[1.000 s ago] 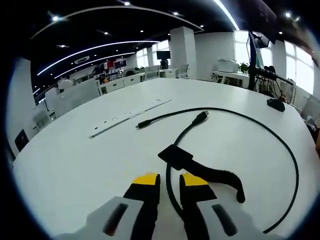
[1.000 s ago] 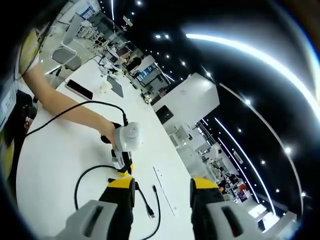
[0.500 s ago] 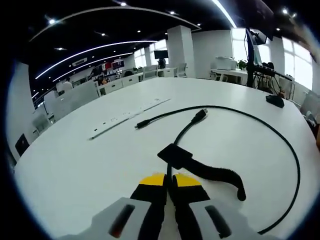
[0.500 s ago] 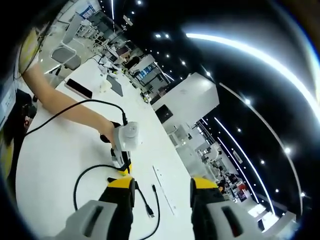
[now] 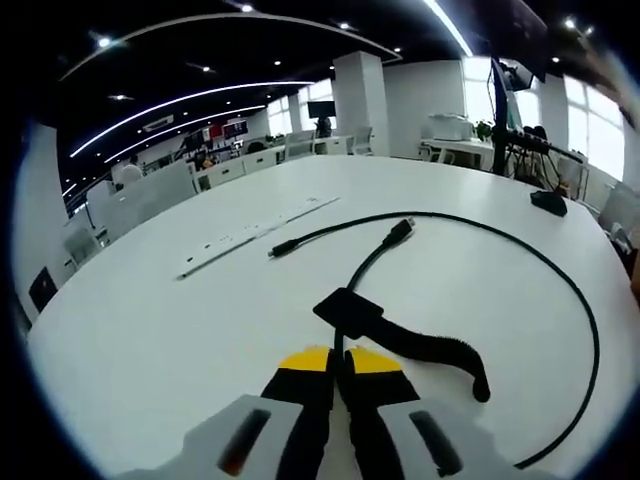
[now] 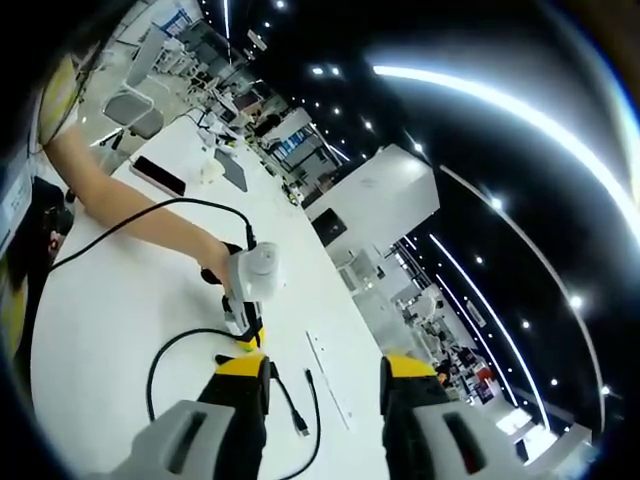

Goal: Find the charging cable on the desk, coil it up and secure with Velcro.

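A black charging cable [image 5: 590,340] lies in a wide loop on the white round table [image 5: 150,330]. Its two plugs [image 5: 400,232] rest near the middle. A black Velcro strap [image 5: 430,350] sits on the cable just ahead of my left gripper [image 5: 338,358], which is shut on the cable where it passes between the yellow-tipped jaws. In the right gripper view, a hand holds that left gripper [image 6: 243,340] down on the cable [image 6: 152,372]. My right gripper [image 6: 325,385] hovers above the table, open, with nothing between its fingers.
A long white power strip [image 5: 255,232] lies beyond the cable's plugs. A small black object [image 5: 550,208] sits at the far right of the table. A phone [image 6: 158,177] and a tablet-like device [image 6: 232,170] lie at the far end, with a chair [image 6: 130,108] beyond.
My left gripper's jaws closed on the cable between one second and half a second ago and have held still since. The right gripper has stayed open and in place.
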A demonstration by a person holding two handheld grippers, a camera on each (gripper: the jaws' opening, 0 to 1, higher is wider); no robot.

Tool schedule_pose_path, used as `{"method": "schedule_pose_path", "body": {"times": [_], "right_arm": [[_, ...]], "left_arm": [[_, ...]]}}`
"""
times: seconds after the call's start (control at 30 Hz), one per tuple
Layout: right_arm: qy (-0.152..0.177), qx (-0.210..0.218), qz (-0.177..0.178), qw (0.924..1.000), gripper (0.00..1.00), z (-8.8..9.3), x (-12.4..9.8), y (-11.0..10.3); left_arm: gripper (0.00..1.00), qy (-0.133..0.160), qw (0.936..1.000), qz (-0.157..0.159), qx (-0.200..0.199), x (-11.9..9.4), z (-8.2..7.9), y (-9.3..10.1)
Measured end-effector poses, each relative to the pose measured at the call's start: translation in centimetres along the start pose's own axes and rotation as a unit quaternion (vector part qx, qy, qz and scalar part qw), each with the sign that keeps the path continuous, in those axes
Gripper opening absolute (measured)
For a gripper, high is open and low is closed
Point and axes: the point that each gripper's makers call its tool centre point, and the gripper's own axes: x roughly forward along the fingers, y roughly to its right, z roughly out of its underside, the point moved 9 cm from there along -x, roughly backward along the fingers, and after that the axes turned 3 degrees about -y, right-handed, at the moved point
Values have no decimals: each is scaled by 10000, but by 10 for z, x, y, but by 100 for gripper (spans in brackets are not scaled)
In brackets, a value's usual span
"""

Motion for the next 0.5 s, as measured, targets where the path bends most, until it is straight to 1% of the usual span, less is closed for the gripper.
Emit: {"method": "schedule_pose_path", "body": {"times": [0.17, 0.5], "right_arm": [[-15, -21, -2, 10000, 45, 1, 0, 0], [-21, -26, 1, 10000, 45, 1, 0, 2]], "left_arm": [[5, 20, 10000, 33, 39, 0, -1, 0], [5, 365, 9986, 315, 219, -2, -9, 7]]}}
